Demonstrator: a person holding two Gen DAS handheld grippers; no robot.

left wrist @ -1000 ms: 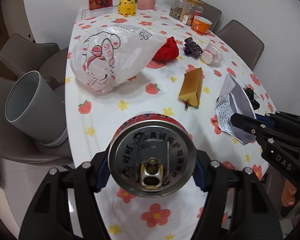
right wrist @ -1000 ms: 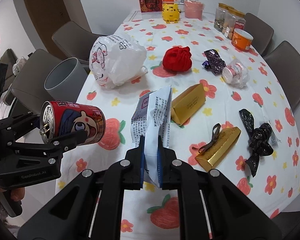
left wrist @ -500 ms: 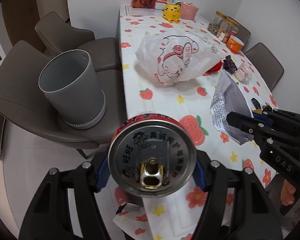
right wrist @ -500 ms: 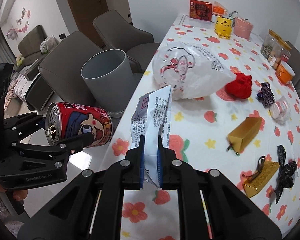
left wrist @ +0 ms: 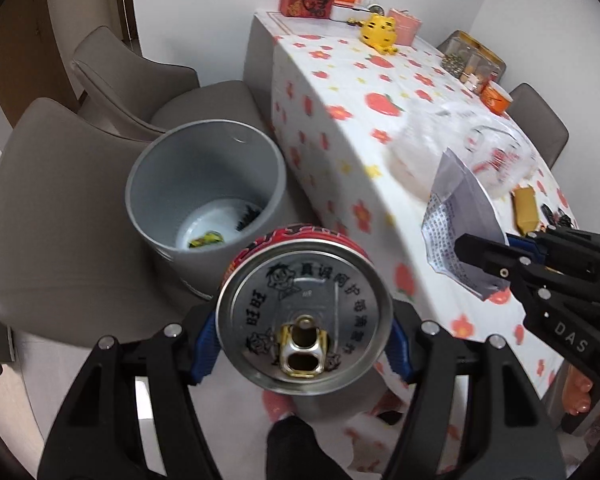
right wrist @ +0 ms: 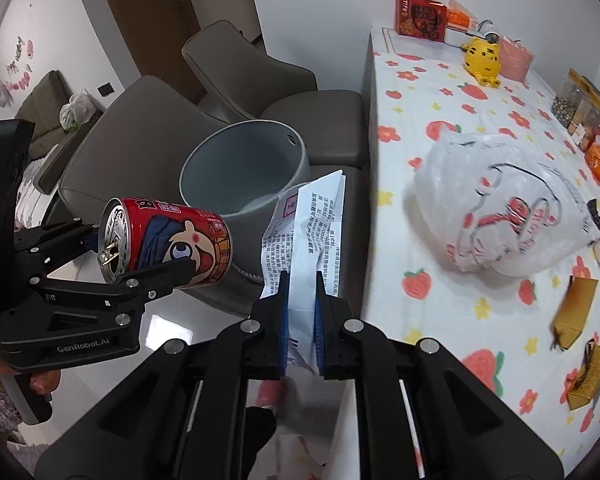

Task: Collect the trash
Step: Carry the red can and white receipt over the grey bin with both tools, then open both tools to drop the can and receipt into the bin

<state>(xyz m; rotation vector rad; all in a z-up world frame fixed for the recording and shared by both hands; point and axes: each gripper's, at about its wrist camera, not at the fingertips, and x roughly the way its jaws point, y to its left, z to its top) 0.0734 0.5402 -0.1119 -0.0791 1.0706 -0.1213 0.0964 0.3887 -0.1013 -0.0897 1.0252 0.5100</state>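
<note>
Beside the counter's left edge, the left hand-held gripper (left wrist: 304, 344) clamps a can (left wrist: 304, 316). It looks light, stiff, slippery; the side grip suits. The right hand-held gripper (right wrist: 302, 320) pinches limp paper (right wrist: 312, 236).

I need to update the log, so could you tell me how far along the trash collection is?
Done: a few scraps already lie in the grey bin. In hand: the left gripper clamps the red can, the right gripper the printed paper, both near the bin. Left on the table: plastic bag, gold boxes.
</note>
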